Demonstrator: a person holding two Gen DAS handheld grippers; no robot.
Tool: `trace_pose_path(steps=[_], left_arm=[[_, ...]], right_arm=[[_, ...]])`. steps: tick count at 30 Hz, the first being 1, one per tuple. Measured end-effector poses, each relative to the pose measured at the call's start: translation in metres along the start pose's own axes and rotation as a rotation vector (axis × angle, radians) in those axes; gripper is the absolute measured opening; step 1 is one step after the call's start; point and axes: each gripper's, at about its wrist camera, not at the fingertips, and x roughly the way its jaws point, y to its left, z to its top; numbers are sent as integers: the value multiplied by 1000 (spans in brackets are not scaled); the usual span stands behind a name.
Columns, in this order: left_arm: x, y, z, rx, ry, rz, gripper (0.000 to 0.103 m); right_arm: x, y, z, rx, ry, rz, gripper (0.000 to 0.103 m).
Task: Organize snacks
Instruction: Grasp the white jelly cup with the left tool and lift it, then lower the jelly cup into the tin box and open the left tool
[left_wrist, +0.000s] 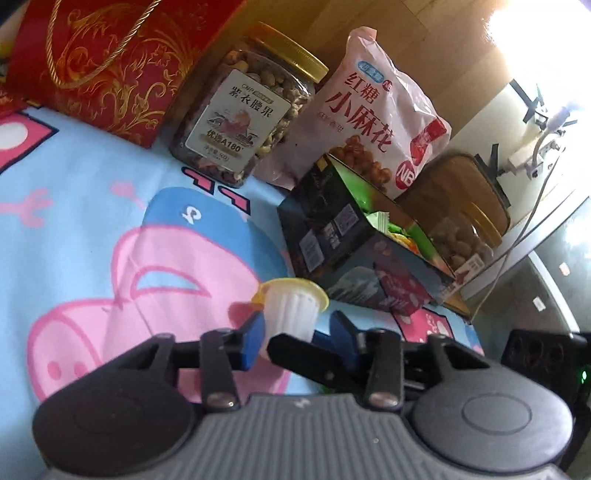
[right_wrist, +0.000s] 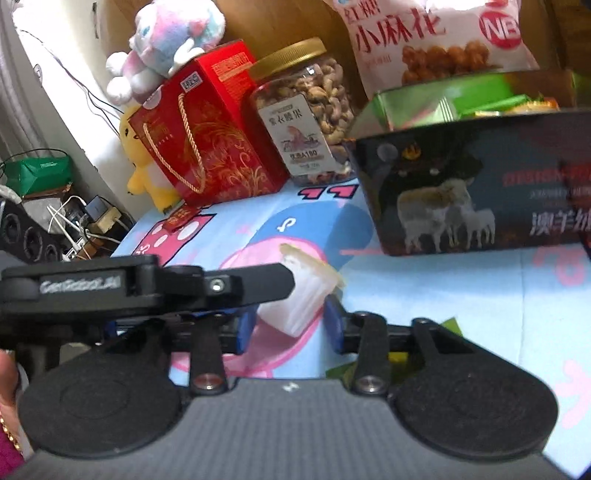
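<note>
Between our two grippers sits the jelly cup (left_wrist: 291, 310), a white ribbed cup with a yellow rim, low over the cartoon sheet (left_wrist: 92, 206). Left gripper (left_wrist: 299, 332) brackets it, one blue pad touching its side, the other just clear; we cannot tell if it clamps. Right gripper (right_wrist: 291, 325) straddles the same cup (right_wrist: 295, 302), jaws apart, not pressing. Ahead of both stands the open box (left_wrist: 354, 236) of sweets, beyond it the nut jar (left_wrist: 243, 114) and snack bag (left_wrist: 373, 110). We judge a handover or pick is under way; next, one firm grip, then carry to the box.
</note>
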Motion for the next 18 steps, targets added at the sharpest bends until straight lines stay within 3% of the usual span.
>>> trace_pose_path(steps=[4, 9, 15, 18], left_arm=[[-11, -24, -1, 28, -42, -75, 38], [2, -75, 22, 141, -94, -130, 38], [49, -106, 51, 173, -96, -128, 38], [70, -112, 55, 169, -89, -86, 39]], right_arm=[[-35, 5, -4, -74, -124, -6, 38], [-67, 6, 16, -186, -301, -116, 38], [-70, -37, 57, -107, -357, -164, 39], [-60, -51, 66, -106, -347, -202, 40]])
